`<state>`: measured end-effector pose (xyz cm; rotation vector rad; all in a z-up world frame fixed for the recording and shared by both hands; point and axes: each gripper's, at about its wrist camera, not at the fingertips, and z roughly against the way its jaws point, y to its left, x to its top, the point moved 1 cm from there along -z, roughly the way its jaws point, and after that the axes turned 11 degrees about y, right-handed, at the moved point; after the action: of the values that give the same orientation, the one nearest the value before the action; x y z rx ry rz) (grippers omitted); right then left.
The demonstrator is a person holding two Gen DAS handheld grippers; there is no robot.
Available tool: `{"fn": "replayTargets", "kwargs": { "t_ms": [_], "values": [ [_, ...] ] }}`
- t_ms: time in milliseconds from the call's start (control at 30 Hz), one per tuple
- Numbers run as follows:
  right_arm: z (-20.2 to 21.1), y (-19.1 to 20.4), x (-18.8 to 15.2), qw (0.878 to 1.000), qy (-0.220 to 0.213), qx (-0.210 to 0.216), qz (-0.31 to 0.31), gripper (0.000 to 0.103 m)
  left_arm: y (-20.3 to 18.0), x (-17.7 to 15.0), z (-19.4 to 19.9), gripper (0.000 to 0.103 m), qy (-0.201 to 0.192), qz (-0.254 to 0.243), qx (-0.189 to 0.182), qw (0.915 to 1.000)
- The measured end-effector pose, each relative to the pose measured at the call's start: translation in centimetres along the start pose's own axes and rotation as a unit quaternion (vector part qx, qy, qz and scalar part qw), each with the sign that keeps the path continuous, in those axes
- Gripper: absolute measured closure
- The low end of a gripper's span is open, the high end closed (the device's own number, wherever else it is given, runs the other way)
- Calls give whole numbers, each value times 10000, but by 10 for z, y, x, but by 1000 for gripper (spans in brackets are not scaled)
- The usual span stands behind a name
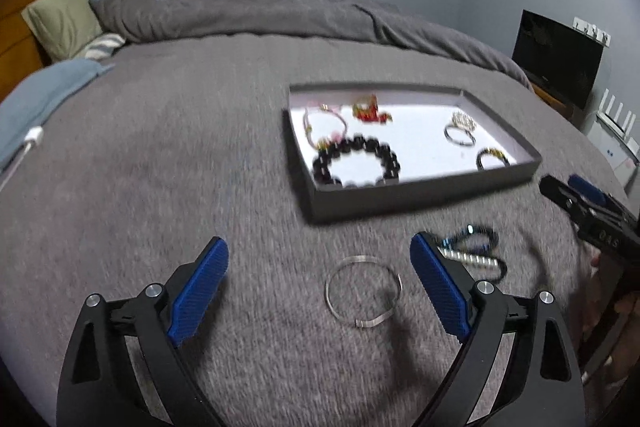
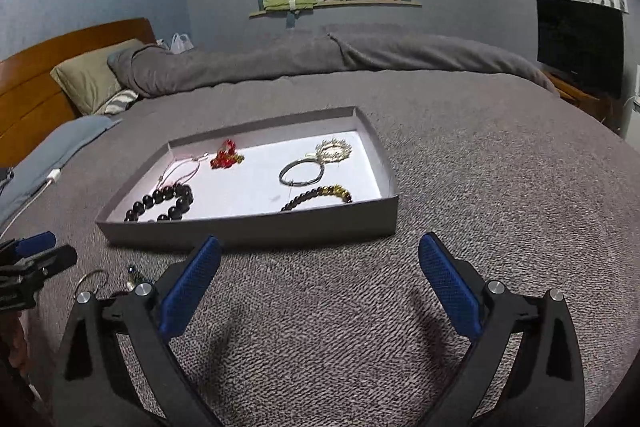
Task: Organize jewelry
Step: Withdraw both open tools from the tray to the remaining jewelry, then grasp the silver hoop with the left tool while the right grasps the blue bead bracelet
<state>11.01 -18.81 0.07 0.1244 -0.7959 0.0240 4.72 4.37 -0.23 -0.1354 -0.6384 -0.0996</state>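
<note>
Six pcs sit in tray (image 2: 256,231); silver ring (image 1: 363,291) & beads (image 1: 474,251) left on bed (image 1: 160,167). Left gripper (image 1: 320,291) & right gripper (image 2: 320,287) wide apart, w/ nothing held.

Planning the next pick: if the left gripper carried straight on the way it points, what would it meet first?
Probably the thin silver bangle lying on the grey bedspread: it sits between the open jaws of the left gripper, ahead of the tray. Depth is uncertain.
</note>
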Motion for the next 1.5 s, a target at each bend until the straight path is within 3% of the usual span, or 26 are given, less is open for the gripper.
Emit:
{"fn": "replayTargets", "kwargs": {
  "t_ms": [100, 200, 700, 1167, 1500],
  "values": [
    [-1, -1, 0, 10000, 4, 5, -24, 5, -2, -3, 1, 11, 24, -53, -34, 10000],
    [-4, 1, 0, 10000, 42, -20, -5, 5, -3, -4, 2, 11, -36, -117, 187, 9998],
    [-12, 26, -4, 9976, 159, -210, 637, 5, -5, -8, -4, 11, 57, -230, 89, 9997],
    [-2, 29, -5, 9969, 13, 27, 781, 5, -20, -23, -7, 11, 197, -650, 145, 9976],
    [0, 33, -6, 9963, 56, 99, 855, 5, -16, -23, -17, 11, 373, -622, 15, 9974]
  ]
}}
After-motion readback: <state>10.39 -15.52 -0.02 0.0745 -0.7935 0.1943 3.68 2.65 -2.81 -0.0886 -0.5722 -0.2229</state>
